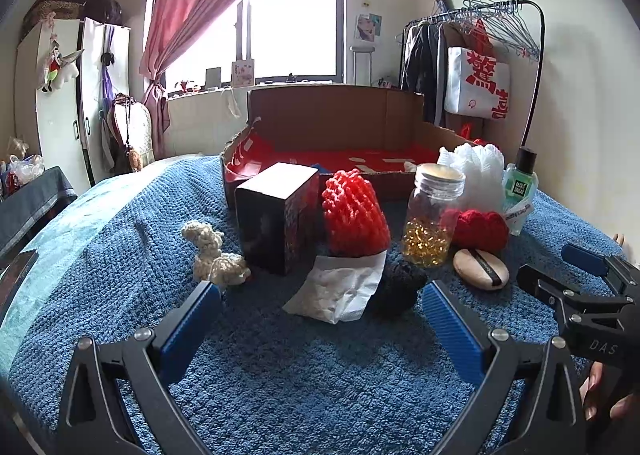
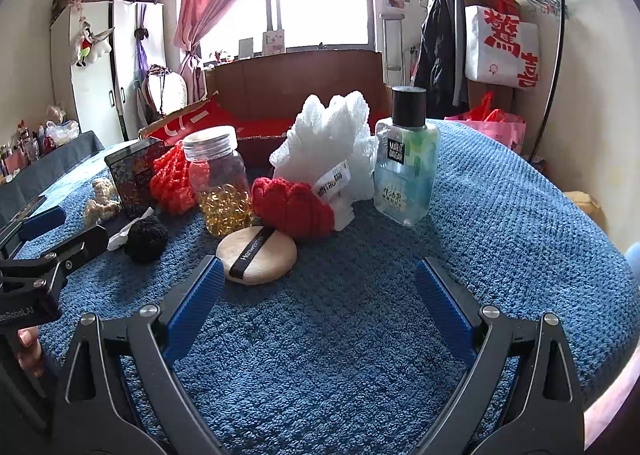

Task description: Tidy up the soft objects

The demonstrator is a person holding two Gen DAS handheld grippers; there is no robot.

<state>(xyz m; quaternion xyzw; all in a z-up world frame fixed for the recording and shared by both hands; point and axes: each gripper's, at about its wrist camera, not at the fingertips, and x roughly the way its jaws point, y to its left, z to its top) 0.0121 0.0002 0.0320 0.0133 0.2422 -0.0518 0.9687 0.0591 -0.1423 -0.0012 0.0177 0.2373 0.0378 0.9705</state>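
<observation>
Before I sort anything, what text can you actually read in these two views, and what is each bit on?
"MAKE DAIGAR": dark label on the bottle; the print below it is too blurred.
"Hanwena", uncertain: black band of the puff.
"驚喜": red characters on the white bag.
"DAS": right gripper body, seen from the left wrist.
"...RoboLAI", cut off: left gripper body.
White tag on the white mesh: unreadable.

Readable text from my remote feed: clear bottle (image 2: 406,171) w/ black cap, black label reads "MAKE DAIGAR"; lower characters too small to tell. Round puff (image 2: 257,257), black strap reads "Hanwena" approx. White tote bag (image 2: 500,47) on rack, big red characters "惊喜". Other gripper's body (image 1: 600,339) shows "DAS" in left view. White tag (image 2: 334,181) on white mesh: print illegible.
</observation>
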